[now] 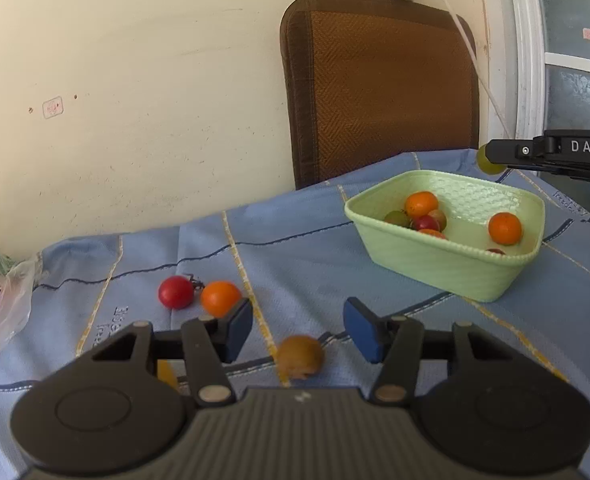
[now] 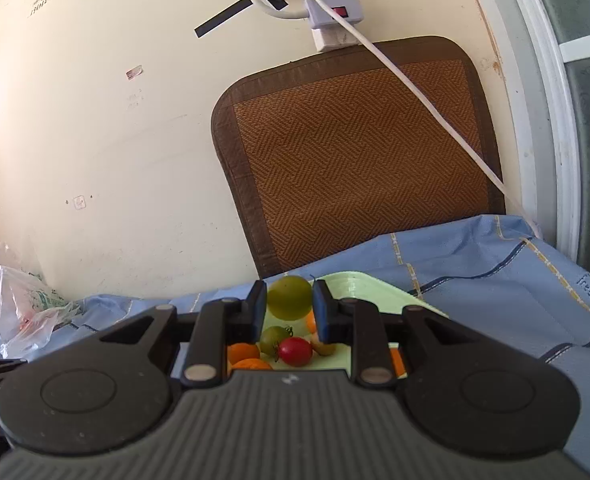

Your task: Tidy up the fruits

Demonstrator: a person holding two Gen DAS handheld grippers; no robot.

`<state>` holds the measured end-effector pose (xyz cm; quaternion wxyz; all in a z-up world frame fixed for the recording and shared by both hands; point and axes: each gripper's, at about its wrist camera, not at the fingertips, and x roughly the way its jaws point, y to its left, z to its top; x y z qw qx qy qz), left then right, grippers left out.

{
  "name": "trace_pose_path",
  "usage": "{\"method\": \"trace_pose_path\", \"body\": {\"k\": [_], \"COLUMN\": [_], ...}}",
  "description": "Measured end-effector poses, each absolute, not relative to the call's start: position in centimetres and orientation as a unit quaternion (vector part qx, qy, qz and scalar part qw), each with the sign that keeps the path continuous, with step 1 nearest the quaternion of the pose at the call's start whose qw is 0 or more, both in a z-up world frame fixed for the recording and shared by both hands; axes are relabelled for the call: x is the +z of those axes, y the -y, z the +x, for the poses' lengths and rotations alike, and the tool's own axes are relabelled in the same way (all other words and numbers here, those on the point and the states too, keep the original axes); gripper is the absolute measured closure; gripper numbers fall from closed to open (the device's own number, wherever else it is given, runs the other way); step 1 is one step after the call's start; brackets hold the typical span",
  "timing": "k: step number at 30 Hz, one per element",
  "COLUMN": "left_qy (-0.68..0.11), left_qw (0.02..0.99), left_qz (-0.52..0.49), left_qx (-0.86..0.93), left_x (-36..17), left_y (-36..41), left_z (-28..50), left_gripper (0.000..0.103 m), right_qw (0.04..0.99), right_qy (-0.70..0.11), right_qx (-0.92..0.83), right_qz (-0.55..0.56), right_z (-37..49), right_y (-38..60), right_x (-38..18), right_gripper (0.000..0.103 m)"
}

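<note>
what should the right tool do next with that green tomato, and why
Probably open and drop it. The right tool pinches the green tomato above the green basket, with other fruit right below, so releasing there should land it inside.

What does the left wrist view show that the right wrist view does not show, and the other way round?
Only the left wrist view shows the open left gripper, with a blurred brownish fruit between its fingers, untouched, and a red tomato and orange tomato on the cloth. Only the right wrist view shows the black tape on the wall. Both show the green basket with fruit inside, and the right gripper shut on a green tomato.
</note>
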<state>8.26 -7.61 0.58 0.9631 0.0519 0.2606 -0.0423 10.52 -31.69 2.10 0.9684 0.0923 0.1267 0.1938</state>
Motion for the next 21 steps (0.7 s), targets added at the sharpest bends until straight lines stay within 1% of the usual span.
{"method": "trace_pose_path", "body": {"k": [5,6,7,8,11,15,18,21], "left_qy": [-0.29,-0.304,-0.311,-0.309,-0.299,-0.28,-0.268,-0.258], "left_qw": [0.953,0.948,0.946,0.947,0.951,0.954,0.954,0.952], "left_qz": [0.073,0.08,0.078,0.07,0.057,0.019,0.002,0.007], "left_qx": [-0.043,-0.043,-0.05,-0.055,-0.061,-0.101,-0.134,-0.163], "left_x": [-0.5,-1.0,-1.2,-1.0,-0.5,1.8,3.7,4.6], "left_y": [8.0,8.2,8.2,8.1,8.1,8.7,10.3,12.6], "left_z": [8.4,8.7,8.8,8.7,8.7,9.2,10.7,12.5], "left_gripper": [0.052,0.056,0.069,0.072,0.073,0.073,0.073,0.073], "right_qw": [0.968,0.969,0.969,0.969,0.969,0.971,0.97,0.968], "right_qy": [-0.126,-0.127,-0.127,-0.127,-0.125,-0.132,-0.155,-0.181], "right_qx": [0.192,0.191,0.19,0.188,0.185,0.175,0.165,0.159], "right_qz": [0.096,0.097,0.098,0.099,0.1,0.094,0.085,0.077], "right_z": [10.8,10.8,10.9,10.9,10.9,11.4,12.5,13.4], "right_y": [32.0,32.0,32.1,32.1,32.2,32.4,32.5,32.5], "right_x": [2.2,2.2,2.2,2.2,2.3,2.1,1.7,1.0], "right_gripper": [0.076,0.076,0.076,0.076,0.076,0.076,0.076,0.076]}}
